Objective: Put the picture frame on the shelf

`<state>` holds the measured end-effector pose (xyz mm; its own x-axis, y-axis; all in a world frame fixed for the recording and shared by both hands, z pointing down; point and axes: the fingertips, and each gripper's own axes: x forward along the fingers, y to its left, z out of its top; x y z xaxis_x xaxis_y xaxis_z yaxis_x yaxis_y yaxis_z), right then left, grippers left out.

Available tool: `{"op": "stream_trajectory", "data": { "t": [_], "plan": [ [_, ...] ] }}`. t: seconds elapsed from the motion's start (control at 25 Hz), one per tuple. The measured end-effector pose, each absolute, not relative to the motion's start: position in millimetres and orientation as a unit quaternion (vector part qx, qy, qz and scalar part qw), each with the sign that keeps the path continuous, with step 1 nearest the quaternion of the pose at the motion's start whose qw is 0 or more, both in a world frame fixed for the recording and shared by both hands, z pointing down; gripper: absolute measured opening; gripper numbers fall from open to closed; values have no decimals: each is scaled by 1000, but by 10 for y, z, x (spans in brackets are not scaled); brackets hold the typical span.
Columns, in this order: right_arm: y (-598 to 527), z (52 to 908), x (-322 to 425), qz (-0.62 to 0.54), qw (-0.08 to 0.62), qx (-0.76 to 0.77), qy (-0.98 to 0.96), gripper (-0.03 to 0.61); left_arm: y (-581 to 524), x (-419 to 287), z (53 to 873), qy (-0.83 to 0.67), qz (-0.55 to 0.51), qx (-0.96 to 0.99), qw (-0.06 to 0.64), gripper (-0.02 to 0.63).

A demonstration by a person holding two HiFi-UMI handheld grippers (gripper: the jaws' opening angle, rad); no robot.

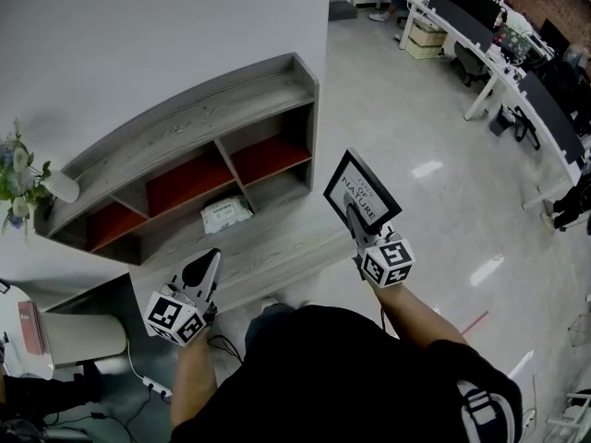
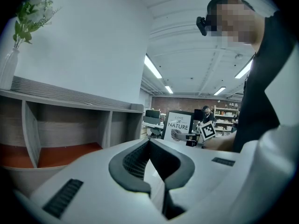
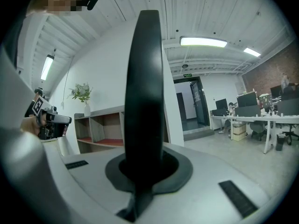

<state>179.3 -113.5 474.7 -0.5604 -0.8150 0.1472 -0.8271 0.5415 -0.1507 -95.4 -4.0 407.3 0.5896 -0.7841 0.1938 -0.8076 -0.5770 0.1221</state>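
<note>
Far left, a vase of greenery [image 1: 20, 175] sits on top of the shelf [image 1: 203, 118], with a white packet [image 1: 226, 214] in a lower cubby. The left hand-held gripper [image 1: 209, 262] is pressed together on nothing. The right hand-held gripper [image 1: 352, 212] pinches the picture frame [image 1: 362, 188] in mid-air right of the shelf, long side upright and print facing left (the left gripper view reads "NATURE", the right gripper view just gets its black edge). Office desks [image 1: 480, 35] are far right.

Picture frame [image 3: 145, 87] edge-on in tool [image 3: 144, 171]
</note>
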Motion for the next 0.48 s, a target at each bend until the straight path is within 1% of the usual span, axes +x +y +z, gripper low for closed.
{"op": "stream_trajectory", "data": {
  "t": [0.48],
  "plan": [
    [-1236,4803,1634,102,32,466,-878,23,-31,-1141,4114,-461,62,879,103,20]
  ]
}}
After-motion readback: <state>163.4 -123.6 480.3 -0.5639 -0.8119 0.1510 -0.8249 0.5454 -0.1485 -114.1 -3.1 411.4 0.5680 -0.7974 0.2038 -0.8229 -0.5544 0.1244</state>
